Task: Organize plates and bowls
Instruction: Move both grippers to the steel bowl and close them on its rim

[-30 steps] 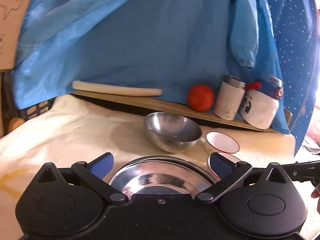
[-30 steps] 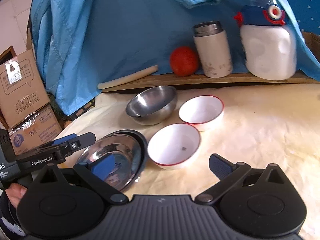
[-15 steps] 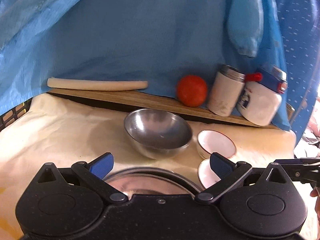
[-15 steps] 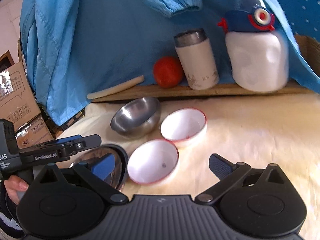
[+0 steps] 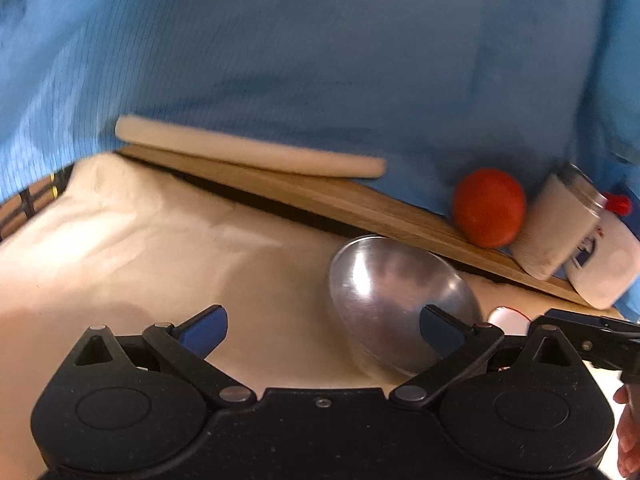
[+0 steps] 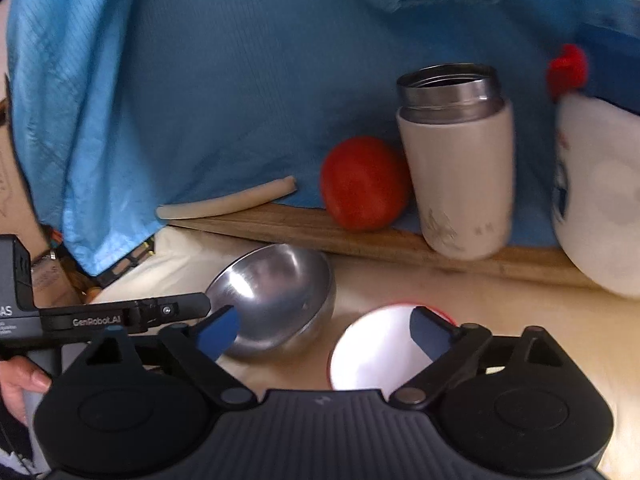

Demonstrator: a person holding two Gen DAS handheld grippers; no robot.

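A steel bowl [image 5: 396, 300] sits on the cream cloth, just ahead of my left gripper's right finger; it also shows in the right wrist view [image 6: 280, 296]. My left gripper [image 5: 322, 330] is open and empty, close to the bowl's left side. A white bowl with a red rim [image 6: 384, 348] lies right in front of my right gripper [image 6: 326, 330], which is open and empty, with its right finger over the bowl. A sliver of that white bowl [image 5: 510, 320] shows in the left wrist view. The steel plates and the second white bowl are out of view.
A wooden board [image 6: 340, 236] at the back holds a pale rolling pin [image 5: 248, 152], a red tomato [image 6: 362, 184], a beige steel flask [image 6: 460, 160] and a white jug with a blue lid [image 6: 600, 200]. Blue fabric [image 5: 320, 60] hangs behind. Cardboard boxes stand at far left.
Both grippers have moved forward toward the bowls. The steel plates and the nearer white bowl have dropped out of view. The left view has tilted and the steel bowl is now close.
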